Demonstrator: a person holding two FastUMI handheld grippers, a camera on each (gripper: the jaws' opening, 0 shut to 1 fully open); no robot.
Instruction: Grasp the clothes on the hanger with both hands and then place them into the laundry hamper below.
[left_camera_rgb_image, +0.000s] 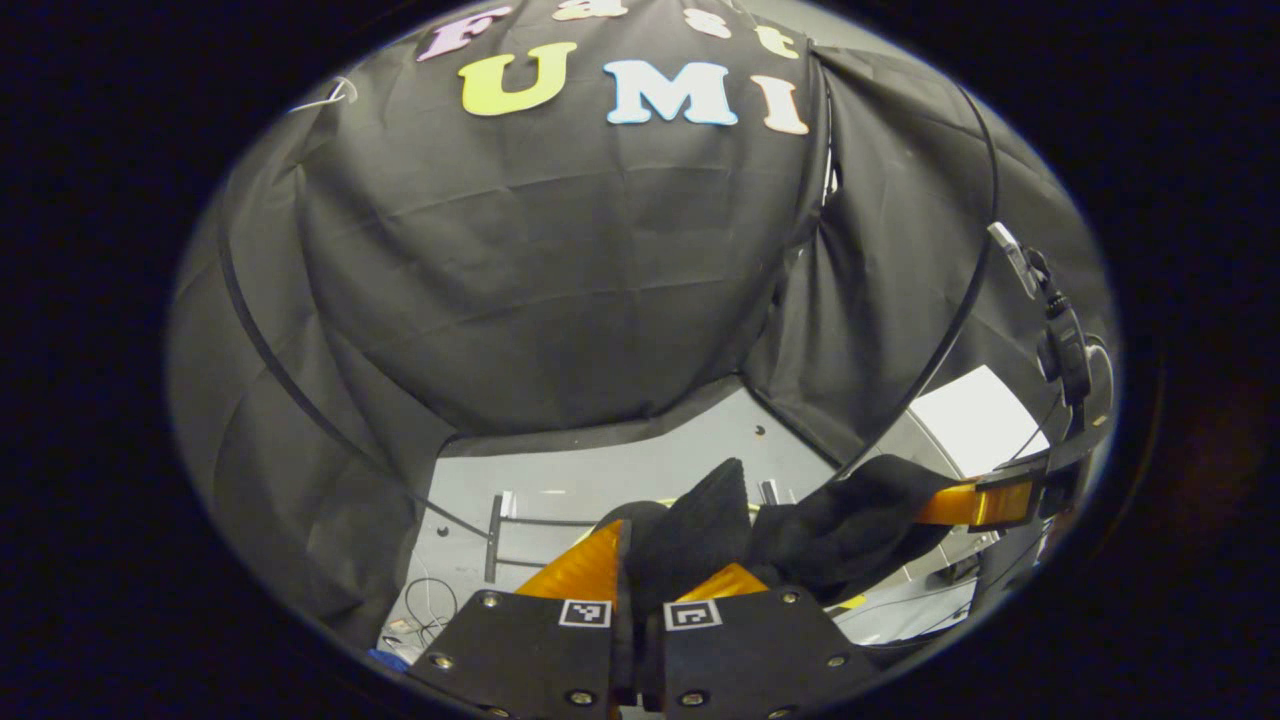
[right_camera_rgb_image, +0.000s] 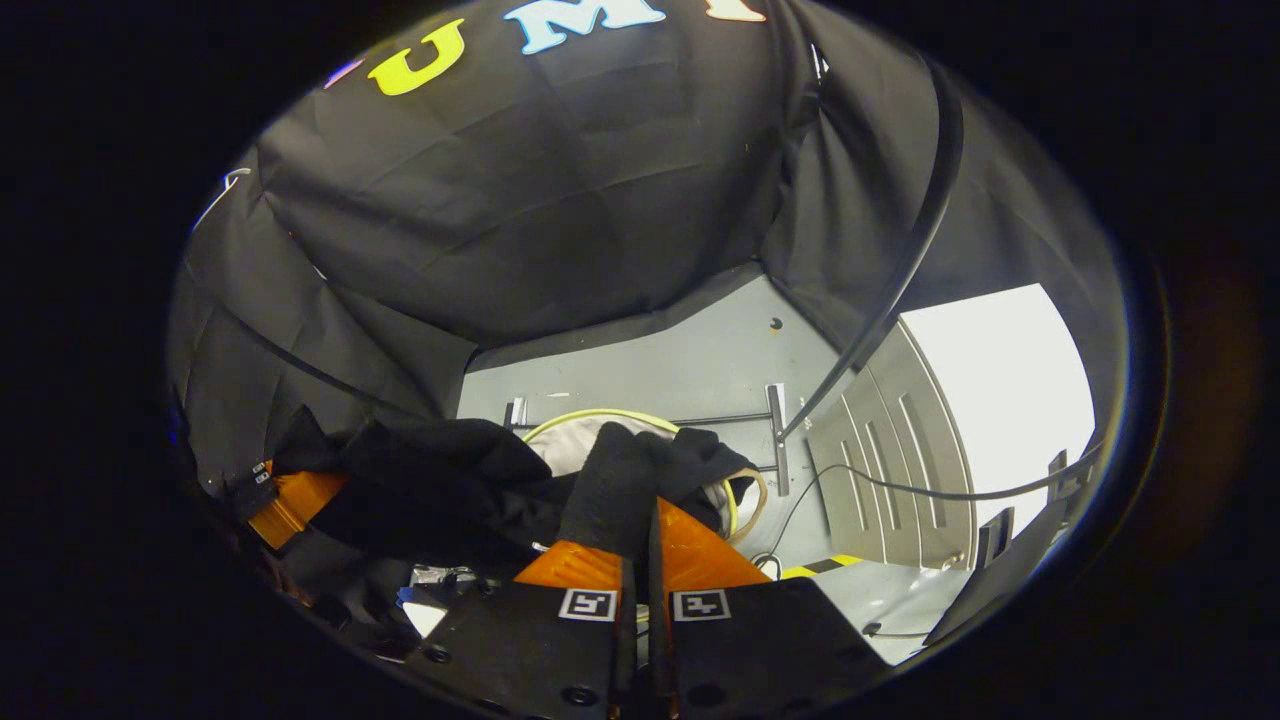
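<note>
Item: black garment (left_camera_rgb_image: 800, 530), soft knit-looking fabric, bunched and sagging, slung between two grippers above the booth floor. Left gripper (left_camera_rgb_image: 655, 575): fingers pressed together, pinching a raised fold of the cloth that stands up between them. In the left gripper view the right gripper (left_camera_rgb_image: 985, 503) shows farther off at the right edge, its end buried in the other end of the cloth. Right gripper view, left to right: the left gripper (right_camera_rgb_image: 295, 505) at the left edge with cloth draped over it; the dark span of cloth; the right gripper (right_camera_rgb_image: 640, 560), fingers likewise closed, pinching a peaked fold. Beyond that fold, a pale laundry hamper (right_camera_rgb_image: 600, 440) with a yellowish rim sits on the grey floor (right_camera_rgb_image: 690, 370), partly covered by the cloth. Step judged in hand: garment gripped by both, carried toward the hamper. Next move likely calls for lowering both ends together over the rim, then releasing.
</note>
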